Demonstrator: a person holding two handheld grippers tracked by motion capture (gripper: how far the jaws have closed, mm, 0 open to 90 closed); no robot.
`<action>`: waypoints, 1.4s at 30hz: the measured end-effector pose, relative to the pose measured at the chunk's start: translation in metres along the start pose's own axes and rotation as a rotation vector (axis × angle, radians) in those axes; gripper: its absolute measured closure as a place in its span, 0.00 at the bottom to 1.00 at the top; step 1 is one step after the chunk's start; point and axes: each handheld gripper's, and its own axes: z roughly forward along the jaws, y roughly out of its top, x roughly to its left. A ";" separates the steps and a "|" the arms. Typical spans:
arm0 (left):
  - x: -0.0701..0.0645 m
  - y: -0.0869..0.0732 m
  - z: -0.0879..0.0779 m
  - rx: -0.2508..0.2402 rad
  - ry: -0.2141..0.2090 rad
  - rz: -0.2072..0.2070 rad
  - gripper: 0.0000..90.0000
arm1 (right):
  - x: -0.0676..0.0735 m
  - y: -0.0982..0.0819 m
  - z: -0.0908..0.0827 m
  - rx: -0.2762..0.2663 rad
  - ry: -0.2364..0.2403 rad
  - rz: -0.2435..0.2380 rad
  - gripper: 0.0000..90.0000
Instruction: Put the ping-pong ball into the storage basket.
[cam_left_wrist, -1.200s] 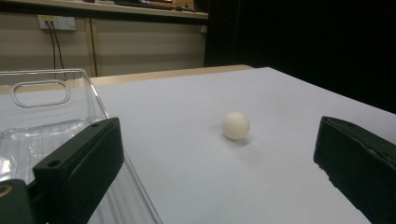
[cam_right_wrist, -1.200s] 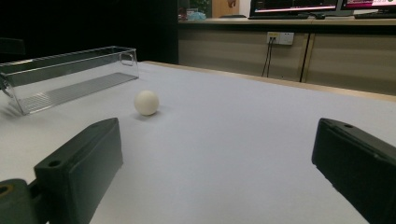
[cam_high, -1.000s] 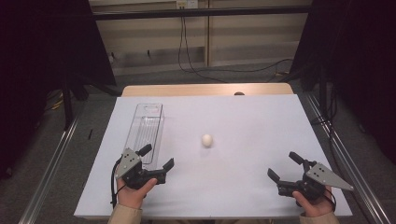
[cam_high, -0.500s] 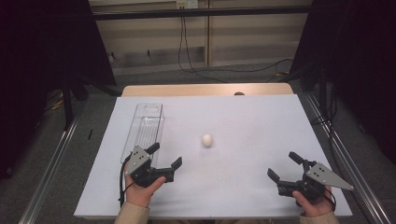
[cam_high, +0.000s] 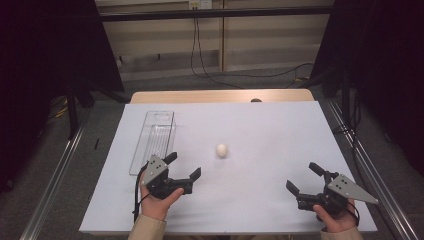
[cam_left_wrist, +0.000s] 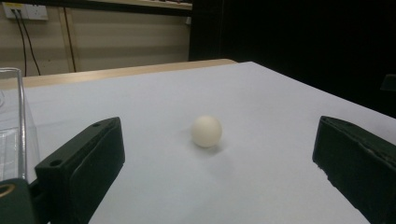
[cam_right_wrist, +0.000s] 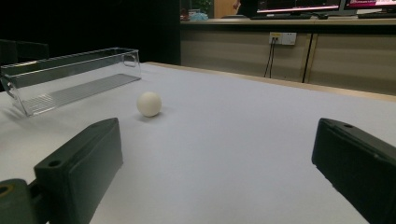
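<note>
A small cream ball (cam_high: 222, 150) lies near the middle of the white table (cam_high: 270, 130). It sits ahead of my left gripper's jaws (cam_left_wrist: 206, 131) and farther off in the right gripper view (cam_right_wrist: 149, 103). A clear plastic bin (cam_high: 154, 139) stands empty at the left (cam_right_wrist: 70, 77). My left gripper (cam_high: 183, 166) is open, a short way near-left of the ball and beside the bin's near end. My right gripper (cam_high: 305, 177) is open too, near the front right corner, with nothing between its jaws.
A wooden strip (cam_high: 220, 95) runs along the table's far edge. Metal rails (cam_high: 55, 175) flank the table on both sides. Cables (cam_high: 200, 45) hang on the back wall. The bin's clear edge (cam_left_wrist: 14, 121) shows at the left of the left gripper view.
My left gripper has moved right and a little forward, toward the ball, still open. The right gripper, the ball and the bin have stayed where they were.
</note>
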 end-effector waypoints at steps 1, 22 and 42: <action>0.000 0.000 0.000 0.000 0.000 0.000 0.03 | 0.000 0.000 0.000 0.000 0.000 0.000 0.01; -0.012 0.003 0.021 0.016 -0.024 0.002 0.03 | 0.001 0.001 0.000 -0.007 0.006 -0.003 0.01; -0.021 0.005 0.041 0.048 -0.035 0.005 0.03 | 0.001 0.001 0.000 -0.011 0.009 -0.010 0.01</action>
